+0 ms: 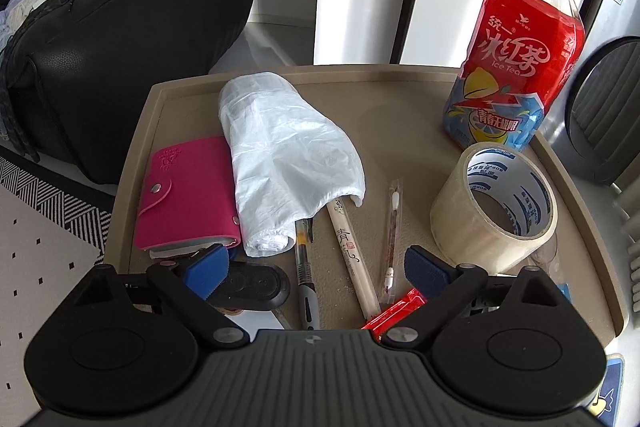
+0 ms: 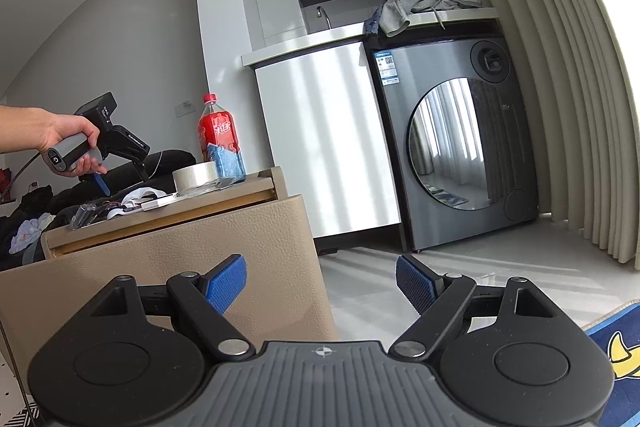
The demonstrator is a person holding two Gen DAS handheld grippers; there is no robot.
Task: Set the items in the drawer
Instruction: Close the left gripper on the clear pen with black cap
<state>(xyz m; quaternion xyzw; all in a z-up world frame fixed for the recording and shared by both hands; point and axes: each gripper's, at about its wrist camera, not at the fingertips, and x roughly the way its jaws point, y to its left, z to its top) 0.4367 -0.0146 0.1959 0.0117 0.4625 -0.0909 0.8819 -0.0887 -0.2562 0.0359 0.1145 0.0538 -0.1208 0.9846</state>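
Observation:
My left gripper (image 1: 316,269) is open and empty, hovering over the near edge of the tan cabinet top (image 1: 400,107). Between its fingers lie a grey pen (image 1: 306,279), a wooden chopstick (image 1: 352,259) and a thin wrapped swab (image 1: 391,239). A black key fob (image 1: 256,285) sits by the left fingertip, a red plastic piece (image 1: 396,311) by the right. A pink card wallet (image 1: 186,195), a white plastic bag (image 1: 288,155), a tape roll (image 1: 496,203) and an ice tea bottle (image 1: 520,67) also stand there. My right gripper (image 2: 320,283) is open and empty in front of the tan drawer front (image 2: 180,267).
A black sofa (image 1: 120,27) with clothes stands left of the cabinet. A washing machine (image 2: 456,143) and a white counter cabinet (image 2: 320,131) stand behind. A ribbed curtain (image 2: 560,67) hangs on the right. A patterned rug (image 1: 40,227) lies on the floor at left.

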